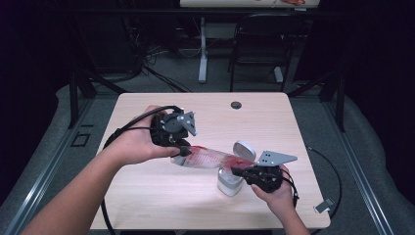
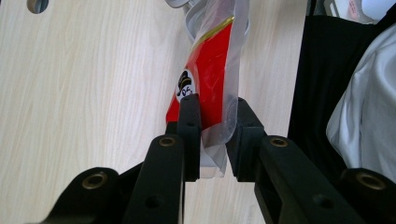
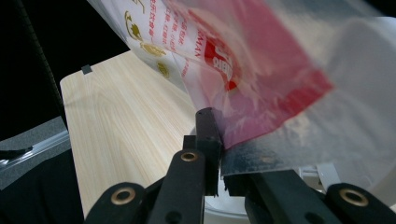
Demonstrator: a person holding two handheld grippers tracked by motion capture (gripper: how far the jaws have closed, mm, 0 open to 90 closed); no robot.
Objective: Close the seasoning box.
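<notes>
Bag (image 1: 205, 157), clear plastic with red print, hangs stretched between the two grippers just above the table (image 1: 147, 196). Nearest, the right gripper (image 1: 240, 171) pinches one end of it, its jaws nipped tight on the film over a small white bin (image 1: 229, 182) whose lid stands open. Farther off to the left, the left gripper (image 1: 182, 151) clamps the other end, jaws narrow with the plastic folded between them. My reading is that the bag is being lined up to go over the bin. Next move likely calls for spreading the bag's mouth and lowering it squarely over the bin's rim without tearing the film.
</notes>
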